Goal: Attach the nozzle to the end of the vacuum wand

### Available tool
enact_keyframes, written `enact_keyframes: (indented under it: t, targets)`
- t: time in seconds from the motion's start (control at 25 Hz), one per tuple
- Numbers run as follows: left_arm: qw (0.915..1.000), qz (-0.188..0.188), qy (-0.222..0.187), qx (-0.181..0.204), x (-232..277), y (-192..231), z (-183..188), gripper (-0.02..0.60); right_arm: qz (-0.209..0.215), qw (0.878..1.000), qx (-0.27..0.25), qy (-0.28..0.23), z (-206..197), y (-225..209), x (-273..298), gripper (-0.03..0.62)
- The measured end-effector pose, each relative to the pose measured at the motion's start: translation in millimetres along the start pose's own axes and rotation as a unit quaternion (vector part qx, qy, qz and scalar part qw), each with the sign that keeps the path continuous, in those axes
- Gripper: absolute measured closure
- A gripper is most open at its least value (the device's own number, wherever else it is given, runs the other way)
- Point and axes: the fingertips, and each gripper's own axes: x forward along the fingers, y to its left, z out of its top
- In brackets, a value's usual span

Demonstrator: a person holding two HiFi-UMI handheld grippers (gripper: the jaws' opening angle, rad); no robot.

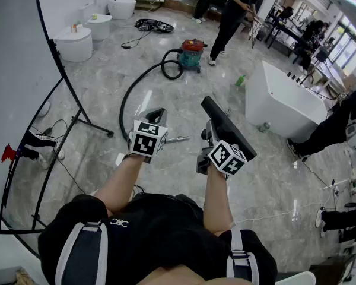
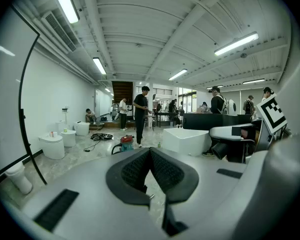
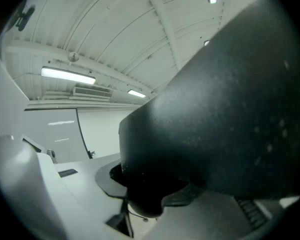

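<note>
My right gripper point(image 1: 212, 134) is shut on the black vacuum nozzle point(image 1: 225, 125), a long flat head that slants up over the floor. In the right gripper view the nozzle point(image 3: 215, 114) fills most of the picture, and its neck sits in my right gripper point(image 3: 150, 186). My left gripper point(image 1: 156, 114) is level with it to the left, shut, with nothing visible between its pads point(image 2: 162, 171). A metal wand end point(image 1: 178, 139) pokes out to the right from under the left gripper, low near the floor. The black hose point(image 1: 136, 82) curves from it back to the vacuum.
The red vacuum canister point(image 1: 191, 52) stands far ahead. A white bathtub point(image 1: 285, 97) is at the right, toilets point(image 1: 77, 43) at the far left, and a black stand frame point(image 1: 77, 120) at the left. People stand behind the canister and sit at the right edge. A green bottle point(image 1: 240, 80) lies on the floor.
</note>
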Motion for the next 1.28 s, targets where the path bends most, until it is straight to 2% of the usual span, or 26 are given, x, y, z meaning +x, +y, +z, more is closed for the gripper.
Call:
enact_keyframes:
  t: [0.2, 0.4, 0.72, 0.84, 0.96, 1.04, 1.16, 1.28]
  targets:
    - [0.9999, -0.003, -0.01, 0.006, 16, 5, 2, 0.572, 0.002, 1.0, 0.012, -0.007, 6, -10, 18, 0.442]
    - [1.0, 0.009, -0.002, 0.004, 54, 17, 5, 0.572, 0.011, 1.0, 0.019, -0.01, 17, -30, 57, 0.442]
    - [0.9993, 0.023, 0.019, 0.022, 167, 43, 19, 0.572, 0.023, 0.999, 0.029, -0.008, 41, -89, 160, 0.442]
    - [0.9993, 0.024, 0.015, 0.026, 219, 46, 42, 0.572, 0.018, 1.0, 0.005, -0.003, 62, -116, 202, 0.442]
    - [0.9993, 0.021, 0.021, 0.022, 265, 52, 59, 0.572, -0.003, 0.998, -0.066, 0.001, 82, -137, 244, 0.442]
    - [0.9994, 0.023, 0.02, 0.018, 291, 57, 66, 0.572, 0.0, 0.995, -0.097, 0.001, 92, -146, 267, 0.442]
    - [0.9992, 0.025, 0.026, 0.018, 333, 62, 70, 0.572, 0.01, 0.996, -0.091, 0.008, 101, -167, 300, 0.442]
    - [0.9983, 0.021, 0.051, 0.018, 374, 64, 62, 0.572, 0.011, 0.997, -0.069, 0.031, 97, -197, 335, 0.442]
